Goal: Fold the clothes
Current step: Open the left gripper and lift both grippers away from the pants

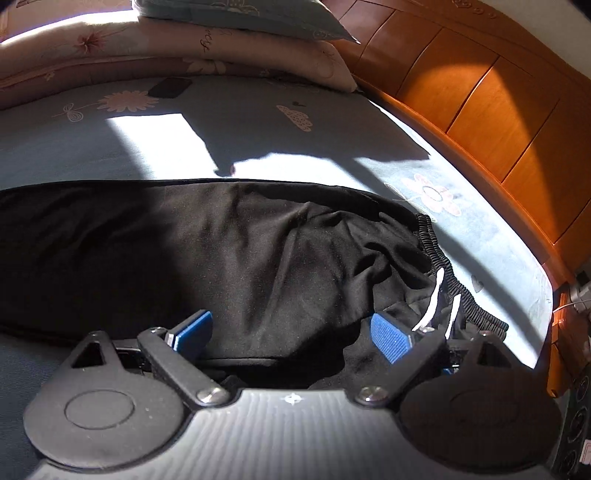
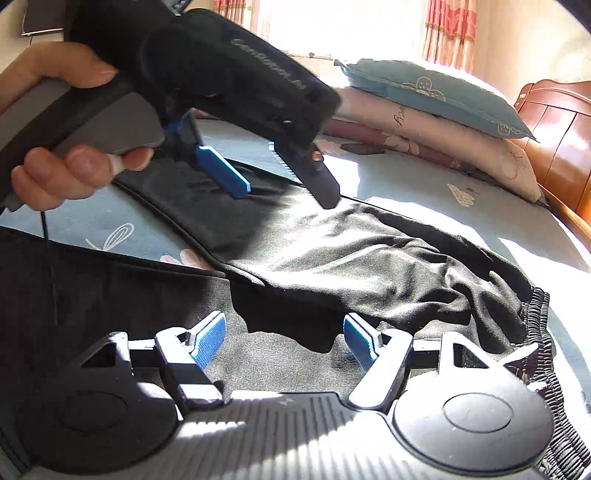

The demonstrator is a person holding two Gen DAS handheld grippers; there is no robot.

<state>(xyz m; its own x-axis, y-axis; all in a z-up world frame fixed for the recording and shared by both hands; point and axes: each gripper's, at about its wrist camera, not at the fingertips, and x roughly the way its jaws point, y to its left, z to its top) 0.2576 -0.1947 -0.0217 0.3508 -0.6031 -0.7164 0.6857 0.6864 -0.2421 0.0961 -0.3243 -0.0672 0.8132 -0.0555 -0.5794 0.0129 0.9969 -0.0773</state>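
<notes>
Black trousers (image 1: 207, 243) lie flat across the blue flowered bed sheet (image 1: 258, 140), with the ribbed elastic waistband (image 1: 443, 266) and white drawstrings at the right. My left gripper (image 1: 291, 338) is open, low over the near edge of the trousers, holding nothing. In the right wrist view the trousers (image 2: 351, 254) spread out ahead with the waistband (image 2: 535, 317) at the right. My right gripper (image 2: 284, 338) is open just above the fabric. The left gripper (image 2: 284, 188) also shows there, held in a hand, its fingers apart over one leg.
Stacked pillows (image 1: 236, 40) and a folded quilt lie at the head of the bed. A dark phone-like object (image 1: 170, 88) rests on the sheet. An orange wooden headboard (image 1: 498, 110) runs along the right. Curtains and a bright window (image 2: 332, 22) are behind.
</notes>
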